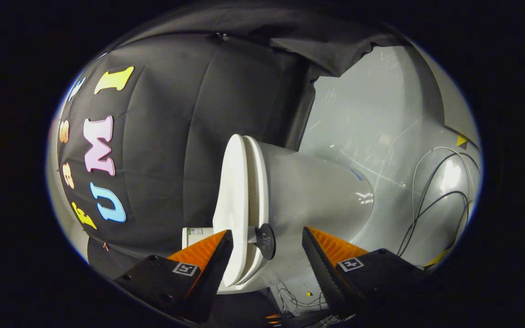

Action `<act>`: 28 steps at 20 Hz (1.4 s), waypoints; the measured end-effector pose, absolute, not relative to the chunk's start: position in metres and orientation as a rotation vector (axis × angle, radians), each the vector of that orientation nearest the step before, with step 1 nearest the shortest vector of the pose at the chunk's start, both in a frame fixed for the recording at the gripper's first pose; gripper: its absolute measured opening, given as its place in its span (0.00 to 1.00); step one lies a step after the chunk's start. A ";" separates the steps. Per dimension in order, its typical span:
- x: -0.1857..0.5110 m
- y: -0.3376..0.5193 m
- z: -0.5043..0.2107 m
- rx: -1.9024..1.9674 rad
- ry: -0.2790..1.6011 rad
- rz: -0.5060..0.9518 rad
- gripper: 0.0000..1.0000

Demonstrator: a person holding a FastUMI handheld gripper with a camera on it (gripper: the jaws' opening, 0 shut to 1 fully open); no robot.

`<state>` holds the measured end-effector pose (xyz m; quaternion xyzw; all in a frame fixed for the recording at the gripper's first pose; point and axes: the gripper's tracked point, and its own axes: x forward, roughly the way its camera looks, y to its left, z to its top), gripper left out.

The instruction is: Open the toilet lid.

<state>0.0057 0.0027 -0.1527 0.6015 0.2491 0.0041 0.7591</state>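
Between the spread fingers, the toilet lid (234, 200) is lying closed on its seat.

The gripper (267, 259) is standing with its fingers (208, 255) wide apart, touching nothing; the lid's front edge and a small dark round knob (266, 240) beside it are sitting in the gap just ahead of them. The view is rolled sideways, so the toilet bowl (317, 191) is stretching away beyond the fingers. Loose dark cables (431, 200) are trailing over the pale floor (362, 114) past the bowl. A label on the white part behind the lid is too small for reading.
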 end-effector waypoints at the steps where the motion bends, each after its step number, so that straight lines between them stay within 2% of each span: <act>1: 0.007 -0.002 -0.151 1.311 0.542 0.006 0.92; 2: 0.006 -0.001 -0.152 1.310 0.548 0.013 0.91; 4: 0.005 0.004 -0.153 1.317 0.556 0.030 0.78; 5: 0.008 0.005 -0.153 1.318 0.552 0.034 0.78; 6: 0.009 0.001 -0.151 1.308 0.529 0.033 0.69; 7: 0.012 -0.001 -0.151 1.299 0.515 0.032 0.65; 10: 0.010 0.001 -0.151 1.320 0.533 0.041 0.41; 15: 0.003 0.006 -0.145 1.358 0.560 0.083 0.41; 18: 0.009 -0.008 -0.151 1.363 0.540 0.034 0.13; 28: 0.008 0.003 -0.150 1.355 0.550 0.100 0.13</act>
